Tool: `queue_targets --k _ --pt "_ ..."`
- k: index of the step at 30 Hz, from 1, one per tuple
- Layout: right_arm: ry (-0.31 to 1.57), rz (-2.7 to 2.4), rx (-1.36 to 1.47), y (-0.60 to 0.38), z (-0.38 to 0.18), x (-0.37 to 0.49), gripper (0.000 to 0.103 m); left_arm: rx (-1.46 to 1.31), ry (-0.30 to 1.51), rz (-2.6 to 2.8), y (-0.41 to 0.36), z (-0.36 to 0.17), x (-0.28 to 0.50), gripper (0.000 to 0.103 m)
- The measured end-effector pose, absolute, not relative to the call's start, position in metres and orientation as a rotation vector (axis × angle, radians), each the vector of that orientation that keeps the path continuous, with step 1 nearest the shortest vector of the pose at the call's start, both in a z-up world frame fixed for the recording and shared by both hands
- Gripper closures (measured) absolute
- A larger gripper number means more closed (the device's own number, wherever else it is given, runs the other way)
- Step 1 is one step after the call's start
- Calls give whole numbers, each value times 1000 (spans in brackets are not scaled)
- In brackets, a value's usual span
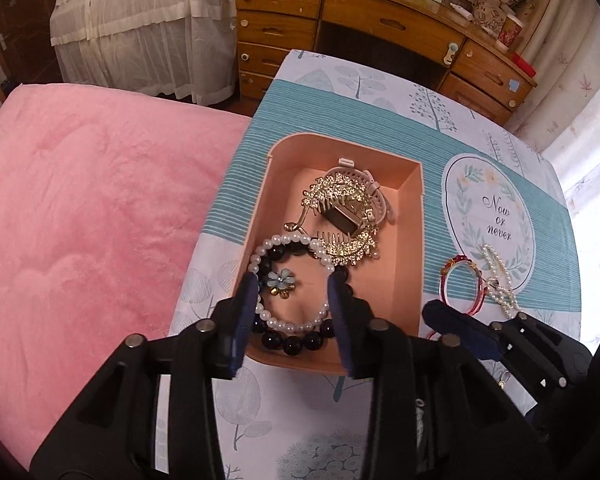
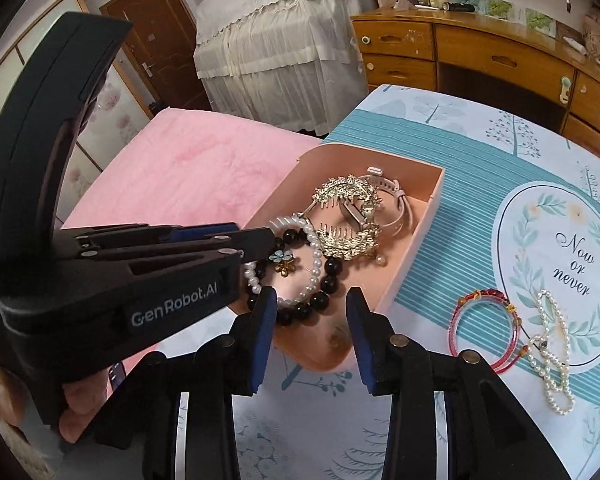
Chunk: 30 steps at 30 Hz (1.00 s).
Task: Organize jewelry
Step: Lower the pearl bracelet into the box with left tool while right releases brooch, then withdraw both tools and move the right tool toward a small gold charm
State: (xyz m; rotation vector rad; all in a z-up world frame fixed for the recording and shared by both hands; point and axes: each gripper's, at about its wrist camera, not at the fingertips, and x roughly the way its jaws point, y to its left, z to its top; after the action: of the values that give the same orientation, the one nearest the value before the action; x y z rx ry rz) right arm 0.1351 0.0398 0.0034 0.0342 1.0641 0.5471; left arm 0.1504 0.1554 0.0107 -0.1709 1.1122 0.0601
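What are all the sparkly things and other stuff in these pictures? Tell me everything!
tray: one, peach pink, on the tablecloth beside the blanket
pearl bracelet: one, white with a blue flower charm, in the tray's near end
bead bracelet: one, black, in the tray under the pearls
hair comb: one, gold, middle of the tray
watch: one, pale pink strap, far end of the tray
bangle: one, red, on the cloth right of the tray
pearl necklace: one, white, beside the bangle
tablecloth: one, teal and white
blanket: one, pink, left
desk: one, wooden, behind
left gripper: black, blue pads, open over the tray
right gripper: same, open at the tray's near end
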Motion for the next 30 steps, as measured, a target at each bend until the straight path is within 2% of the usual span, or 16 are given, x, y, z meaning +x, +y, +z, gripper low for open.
queue_targets --k 10,30 --pt "1034 482 52 -11 10 118 67 -150 1081 33 135 18 135 69" --pt "1081 255 65 -150 0 54 67 -3 1116 -159 42 11 114 69"
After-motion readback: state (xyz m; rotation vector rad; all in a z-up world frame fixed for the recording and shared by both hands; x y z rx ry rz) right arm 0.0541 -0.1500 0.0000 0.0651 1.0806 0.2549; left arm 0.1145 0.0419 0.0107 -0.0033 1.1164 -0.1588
